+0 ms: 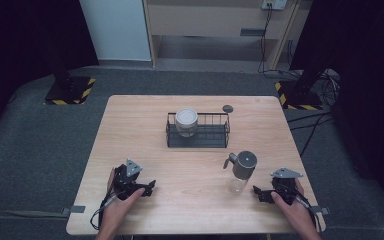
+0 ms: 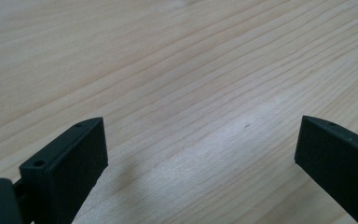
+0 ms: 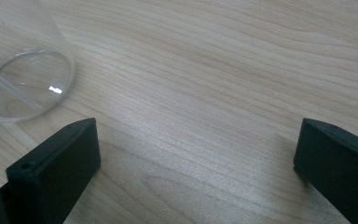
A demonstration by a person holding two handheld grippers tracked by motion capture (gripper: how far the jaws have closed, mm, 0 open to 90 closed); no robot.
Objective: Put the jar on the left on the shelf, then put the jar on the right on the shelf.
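A clear glass bottle (image 1: 241, 172) with a grey spouted top stands on the wooden table (image 1: 145, 145) at the front right. Its glass base (image 3: 25, 79) sits up and to the left of the jaws in the right gripper view. My right gripper (image 1: 257, 193) (image 3: 198, 140) rests open on the table just right of the bottle, apart from it, with bare wood between its jaws. My left gripper (image 1: 149, 188) (image 2: 200, 140) rests open at the front left, its jaws wide over bare wood.
A black wire basket (image 1: 198, 136) stands at the table's middle, with a white-lidded glass jar (image 1: 186, 121) in its left part. A small dark round cap (image 1: 227, 108) lies behind the basket's right end. Dark floor surrounds the table.
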